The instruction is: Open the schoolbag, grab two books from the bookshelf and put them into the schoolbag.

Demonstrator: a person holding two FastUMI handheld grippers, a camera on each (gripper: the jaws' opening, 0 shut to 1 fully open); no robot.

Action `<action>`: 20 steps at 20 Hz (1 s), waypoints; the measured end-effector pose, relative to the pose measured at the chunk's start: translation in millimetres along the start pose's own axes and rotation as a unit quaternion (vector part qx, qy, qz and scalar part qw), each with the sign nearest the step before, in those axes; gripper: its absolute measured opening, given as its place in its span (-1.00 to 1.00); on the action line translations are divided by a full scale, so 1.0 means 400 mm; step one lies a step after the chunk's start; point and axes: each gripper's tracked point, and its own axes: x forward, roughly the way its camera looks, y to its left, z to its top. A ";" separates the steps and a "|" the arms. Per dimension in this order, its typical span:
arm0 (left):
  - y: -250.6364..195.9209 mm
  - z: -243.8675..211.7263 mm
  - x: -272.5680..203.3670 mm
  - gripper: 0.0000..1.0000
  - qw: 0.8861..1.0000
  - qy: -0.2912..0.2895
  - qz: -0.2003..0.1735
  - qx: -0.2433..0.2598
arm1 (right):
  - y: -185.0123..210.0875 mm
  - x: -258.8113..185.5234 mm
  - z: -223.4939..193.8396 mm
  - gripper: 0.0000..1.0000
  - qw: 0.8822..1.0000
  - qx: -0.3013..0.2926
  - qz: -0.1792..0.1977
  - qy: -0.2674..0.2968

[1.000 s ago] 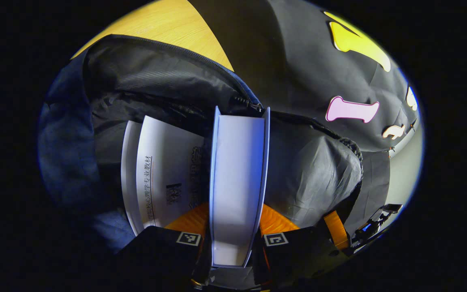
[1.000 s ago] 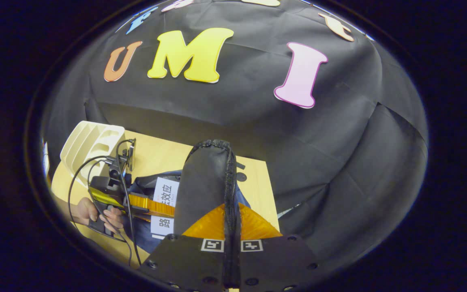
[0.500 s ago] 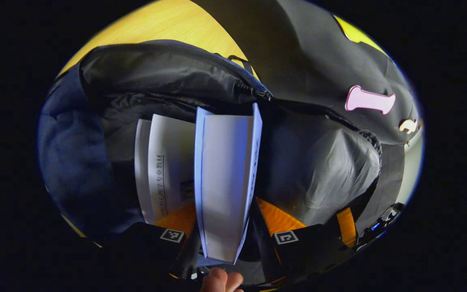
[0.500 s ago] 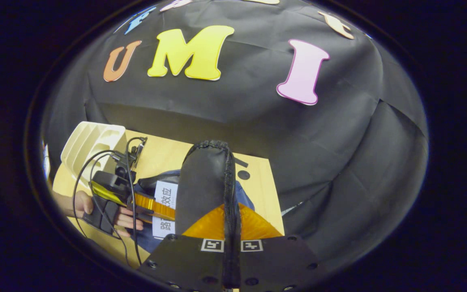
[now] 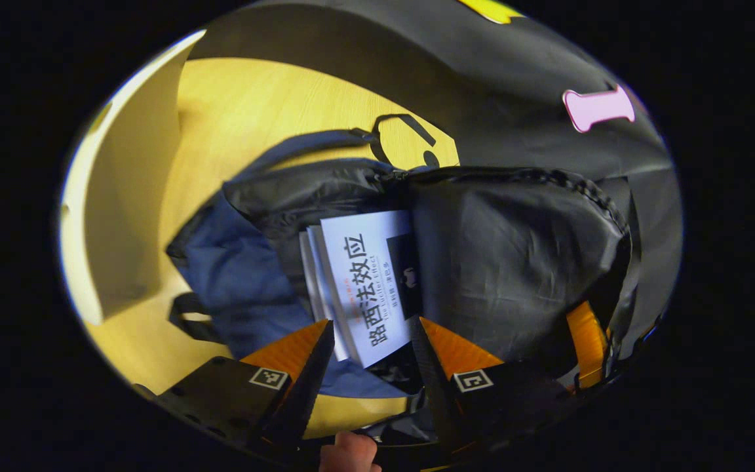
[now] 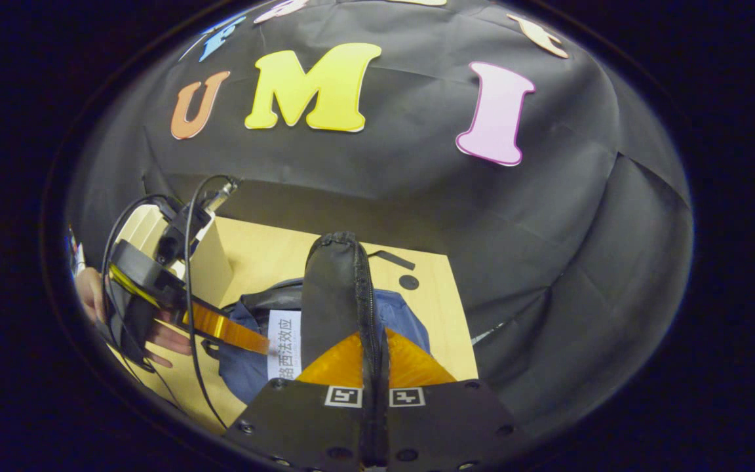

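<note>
The blue schoolbag (image 5: 233,288) lies open on the wooden table (image 5: 253,111). Its black-lined flap (image 5: 515,262) is held up. A white-covered book (image 5: 367,282) rests inside, on top of a second book (image 5: 310,262) whose edge pokes out at the left. My left gripper (image 5: 369,328) hovers open just above the top book, touching nothing. My right gripper (image 6: 375,334) is shut on the flap's zipper edge (image 6: 351,288). In the right gripper view the schoolbag (image 6: 246,367) and book (image 6: 284,347) sit below, with the left gripper (image 6: 256,342) and a hand beside them.
The cream bookshelf (image 5: 128,196) stands at the left of the table, also the bookshelf (image 6: 210,259) behind the left gripper. A bag strap (image 5: 397,131) lies on the wood behind the bag. Black cloth walls close the back.
The left gripper opened, let go of the book and drew back; the book now lies flat in the bag on the other one. The right gripper kept hold of the flap.
</note>
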 end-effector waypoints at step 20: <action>0.169 0.043 -0.610 0.53 0.951 -0.236 0.166 0.111 | 0.352 -0.057 -0.095 -0.99 0.996 0.004 0.086 0.006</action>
